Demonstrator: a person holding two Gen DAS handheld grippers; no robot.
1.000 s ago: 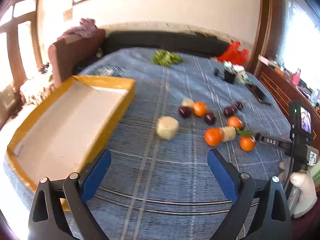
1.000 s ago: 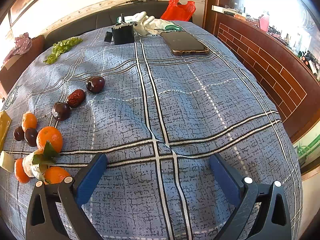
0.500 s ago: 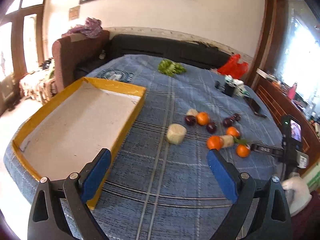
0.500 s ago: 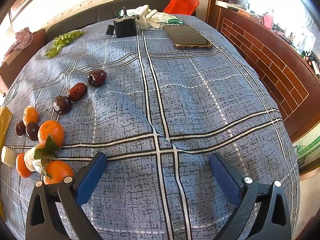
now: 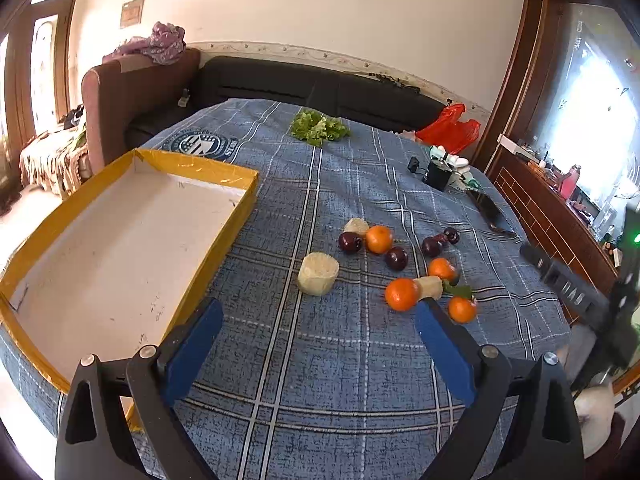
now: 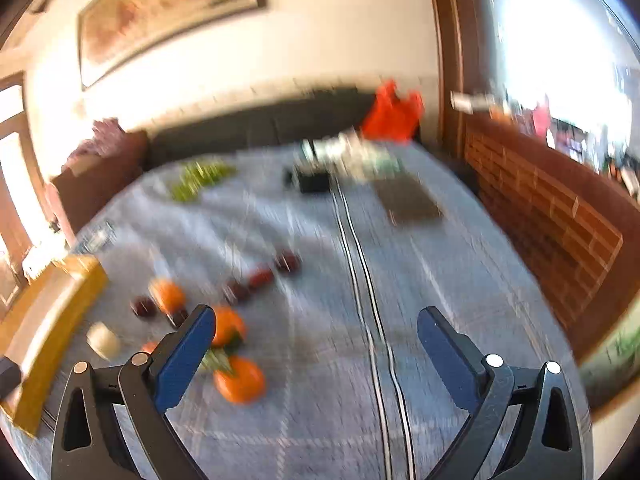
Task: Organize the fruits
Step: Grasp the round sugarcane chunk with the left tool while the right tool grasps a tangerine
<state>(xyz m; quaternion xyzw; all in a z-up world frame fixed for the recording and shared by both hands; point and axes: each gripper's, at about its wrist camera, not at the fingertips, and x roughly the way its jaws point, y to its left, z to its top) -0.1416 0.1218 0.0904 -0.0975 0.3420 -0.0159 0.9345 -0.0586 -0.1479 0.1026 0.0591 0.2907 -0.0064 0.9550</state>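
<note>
In the left wrist view, a shallow yellow-rimmed box (image 5: 240, 184) fills the left side of the frame, lying on the blue plaid cloth (image 5: 320, 368) with its pale floor bare; no fruit lies in it. The fruits sit loose on the cloth to the right of the box, at centre frame: a pale peeled chunk (image 5: 317, 279) nearest the box, a smaller pale piece (image 5: 356, 225) touching an orange (image 5: 379, 239) and a dark plum (image 5: 350, 241) above it, another plum (image 5: 396, 258) just right, and two more dark fruits (image 5: 432, 246) further right. Lower right of that cluster lie three oranges (image 5: 401, 294), one of them leafy, with a pale piece (image 5: 431, 287) between them. A leafy green bunch (image 5: 319, 128) lies at upper centre, a red bag (image 5: 450, 128) at upper right, and a dark phone (image 5: 489, 208) at right. The left gripper (image 5: 318, 344) hangs above the cloth at the bottom of the frame, fingers spread wide with nothing between them. The right wrist view is badly blurred; the right gripper (image 6: 316, 356) likewise stands wide apart and empty, with the oranges at lower left beside its left finger (image 6: 182, 360) and the box corner at the far left edge.
</note>
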